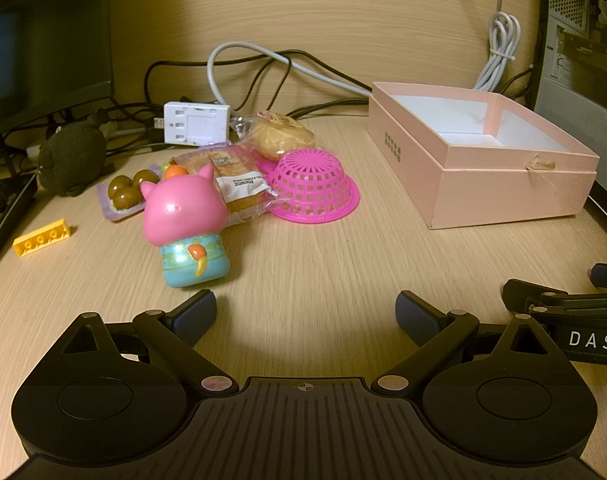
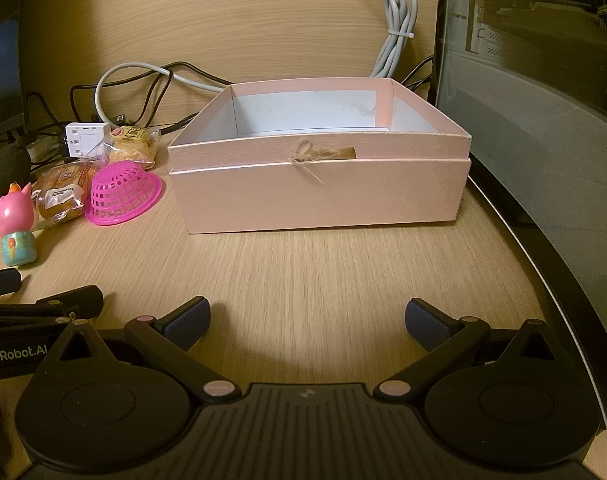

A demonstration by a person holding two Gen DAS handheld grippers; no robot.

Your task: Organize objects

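Tools, left (image 1: 305, 312) and right (image 2: 307, 320), both spread, empty: approach pig figurine (image 1: 185, 224) squarely, gripping its body, then box (image 2: 319, 196).

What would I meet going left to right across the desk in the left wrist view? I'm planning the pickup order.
Yellow brick → pink pig figurine → upturned pink basket → open pink box.
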